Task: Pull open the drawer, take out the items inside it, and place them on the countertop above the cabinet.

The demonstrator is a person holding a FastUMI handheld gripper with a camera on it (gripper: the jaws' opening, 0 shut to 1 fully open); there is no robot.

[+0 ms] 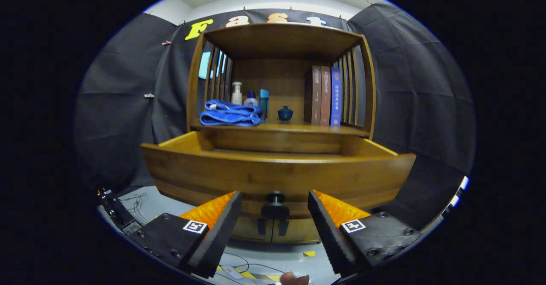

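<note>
A wooden drawer (277,172) is being shown pulled out from a wooden cabinet (282,42), its curved front facing the gripper (275,223). The gripper's jaws are being held wide apart, and nothing is being gripped. The drawer's round dark knob (275,206) is being framed in the gap between the two fingers, which are standing clear of it on either side. The inside of the drawer is being hidden by its front panel, so its contents cannot be told. Above the drawer, the countertop (294,127) is being occupied by a folded blue cloth (231,113) toward the gripper's left, with a white bottle (236,93), a smaller capped bottle (251,99) and a tall teal container (264,101) standing just behind it. A small dark lidded pot (285,113) is being displayed near the middle, and three upright books (323,96) are being kept at the right. Cables (136,199) are being left lying on the pale floor (273,257) below.
</note>
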